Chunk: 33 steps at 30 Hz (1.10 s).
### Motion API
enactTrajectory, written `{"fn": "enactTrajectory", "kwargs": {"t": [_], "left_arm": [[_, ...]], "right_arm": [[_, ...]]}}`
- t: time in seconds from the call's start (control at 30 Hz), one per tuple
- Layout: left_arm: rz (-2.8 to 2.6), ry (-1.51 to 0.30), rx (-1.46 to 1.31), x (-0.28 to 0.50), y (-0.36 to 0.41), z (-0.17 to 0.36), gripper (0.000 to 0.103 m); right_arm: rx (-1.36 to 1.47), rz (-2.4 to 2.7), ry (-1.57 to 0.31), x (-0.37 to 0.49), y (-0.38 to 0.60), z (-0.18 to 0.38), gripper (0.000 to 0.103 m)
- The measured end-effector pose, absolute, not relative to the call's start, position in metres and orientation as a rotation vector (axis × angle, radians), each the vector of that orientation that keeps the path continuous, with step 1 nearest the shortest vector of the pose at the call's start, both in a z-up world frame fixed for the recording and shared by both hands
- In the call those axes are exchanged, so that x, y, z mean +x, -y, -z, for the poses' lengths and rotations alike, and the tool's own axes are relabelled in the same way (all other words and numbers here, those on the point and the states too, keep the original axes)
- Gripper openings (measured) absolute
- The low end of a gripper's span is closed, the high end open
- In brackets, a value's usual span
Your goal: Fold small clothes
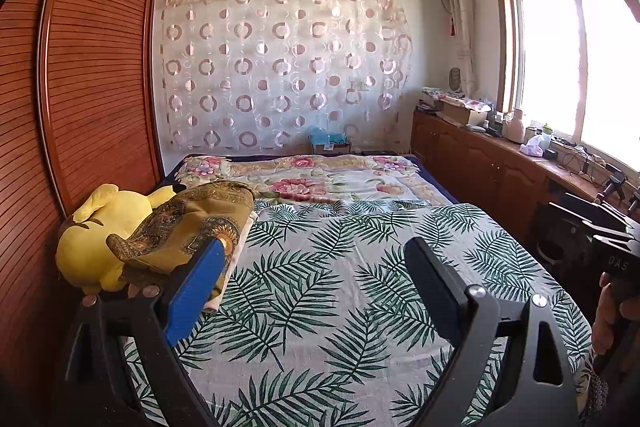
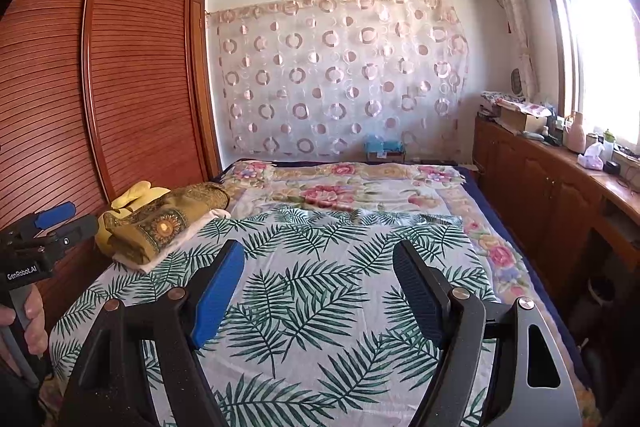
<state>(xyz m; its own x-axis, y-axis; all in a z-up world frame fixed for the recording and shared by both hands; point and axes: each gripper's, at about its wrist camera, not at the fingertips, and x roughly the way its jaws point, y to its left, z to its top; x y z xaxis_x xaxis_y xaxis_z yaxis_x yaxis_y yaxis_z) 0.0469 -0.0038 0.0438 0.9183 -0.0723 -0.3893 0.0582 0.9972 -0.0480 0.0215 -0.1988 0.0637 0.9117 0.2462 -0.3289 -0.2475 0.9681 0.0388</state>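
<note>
A folded olive-brown patterned cloth (image 1: 188, 227) lies on a folded white cloth at the bed's left edge, leaning on a yellow plush toy (image 1: 92, 239); it also shows in the right wrist view (image 2: 160, 223). My left gripper (image 1: 316, 251) is open and empty, held above the leaf-print sheet (image 1: 320, 287), its left finger just right of the cloth pile. My right gripper (image 2: 318, 255) is open and empty above the same sheet (image 2: 320, 291). The left gripper also shows at the left edge of the right wrist view (image 2: 56, 223).
A floral quilt (image 1: 312, 179) covers the far half of the bed. A slatted wooden wardrobe (image 1: 80, 87) stands along the left. A wooden cabinet (image 2: 560, 183) with bottles, boxes and cables runs under the window on the right. A patterned curtain (image 1: 280, 67) hangs on the far wall.
</note>
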Motion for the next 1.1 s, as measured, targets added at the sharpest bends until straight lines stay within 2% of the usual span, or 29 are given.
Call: {"fn": "enactTrajectory", "kwargs": {"t": [1.1], "left_arm": [[0.064, -0.390, -0.025, 0.042, 0.005, -0.046, 0.092]], "right_arm": [[-0.015, -0.261, -0.327, 0.027, 0.226, -0.071, 0.079]]}}
